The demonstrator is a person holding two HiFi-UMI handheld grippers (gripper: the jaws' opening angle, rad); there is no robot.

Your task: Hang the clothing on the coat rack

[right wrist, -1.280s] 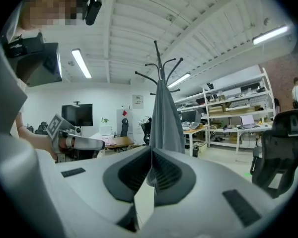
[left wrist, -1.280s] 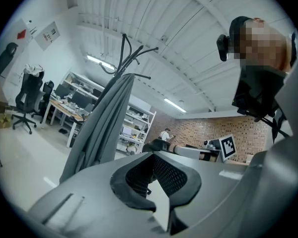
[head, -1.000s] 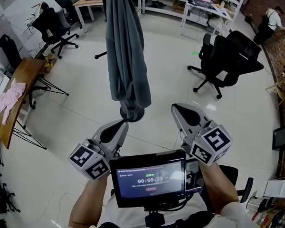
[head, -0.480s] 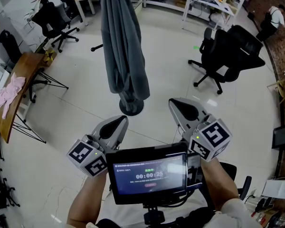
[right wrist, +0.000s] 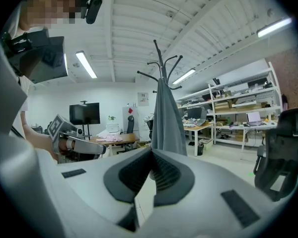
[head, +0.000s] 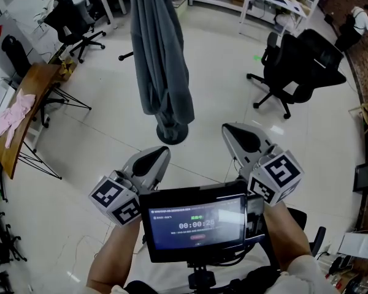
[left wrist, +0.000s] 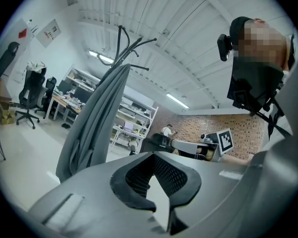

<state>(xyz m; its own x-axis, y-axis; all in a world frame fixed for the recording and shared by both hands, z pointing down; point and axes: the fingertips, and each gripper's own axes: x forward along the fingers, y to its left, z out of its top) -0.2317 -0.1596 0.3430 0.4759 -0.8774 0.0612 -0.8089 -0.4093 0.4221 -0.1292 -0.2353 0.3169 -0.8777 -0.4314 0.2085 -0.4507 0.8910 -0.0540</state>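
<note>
My left gripper [head: 154, 158] and right gripper [head: 236, 135] are both closed and empty, held side by side. The grey garment [head: 159, 54] hangs on the coat rack [head: 172, 132] ahead, well apart, nearer my left

The clothing [head: 159, 54] is hanging on the coat rack [head: 172, 133], just ahead of the fingertips of the left gripper [head: 159, 155] and ahead-left of those of the right gripper [head: 233, 131]. An office chair [head: 302, 66] is standing beyond the right fingertips, to their right. A table [head: 26, 97] bearing a cloth [head: 11, 116] is sitting well left of the left fingertips. A screen [head: 196, 223] is sitting behind both.
</note>
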